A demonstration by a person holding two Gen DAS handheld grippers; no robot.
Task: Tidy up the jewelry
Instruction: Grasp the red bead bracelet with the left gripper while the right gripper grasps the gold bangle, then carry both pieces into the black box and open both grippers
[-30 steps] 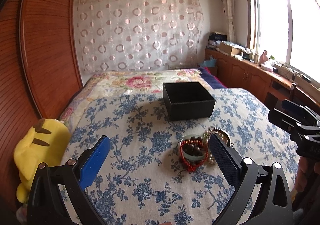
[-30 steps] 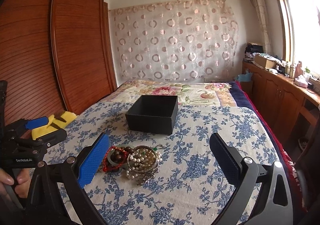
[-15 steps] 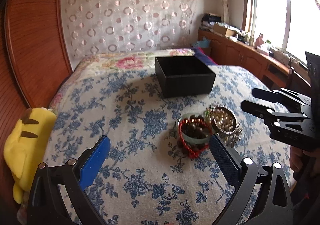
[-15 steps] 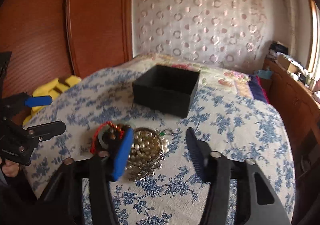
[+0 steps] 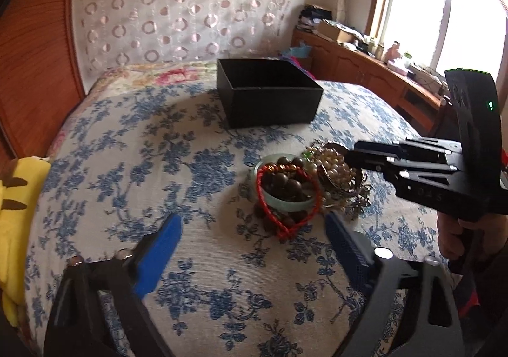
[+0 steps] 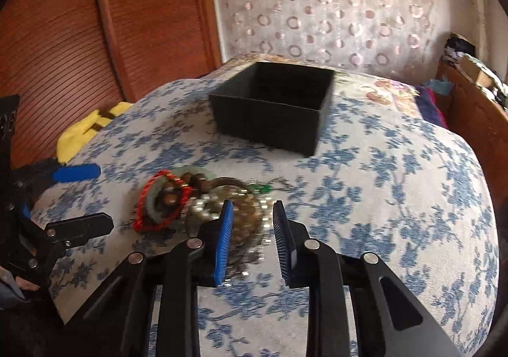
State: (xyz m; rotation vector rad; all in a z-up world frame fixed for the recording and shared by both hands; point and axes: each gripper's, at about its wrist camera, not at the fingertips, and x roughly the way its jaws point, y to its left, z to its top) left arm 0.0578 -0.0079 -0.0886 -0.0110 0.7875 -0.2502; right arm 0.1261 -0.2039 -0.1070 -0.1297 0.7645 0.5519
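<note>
Left wrist view: nearest the camera, the left gripper (image 5: 250,230) hangs low over a bed covered in a white bedspread with blue flowers (image 5: 127,147), its blue-padded jaws spread wide apart and holding nothing. Just beyond the fingertips sits a small pale green bowl (image 5: 285,201) filled with dark brown wooden beads (image 5: 287,184), with a red cord bracelet (image 5: 285,198) draped over its rim and onto the bedspread. Touching it on the right is a heap of pearl beads and gold chains (image 5: 336,173). The right gripper (image 5: 358,157) reaches in from the right, its tips at the pearl heap. Farther back stands an open, square black box (image 5: 270,103). A yellow plush toy (image 5: 16,195) lies at the left edge.

Right wrist view, blurred: the right gripper's (image 6: 252,223) jaws are narrowed to a small gap, over the pearl heap (image 6: 222,208); whether they pinch anything cannot be told. The bowl (image 6: 165,198) lies just left, the black box (image 6: 273,109) beyond.
</note>
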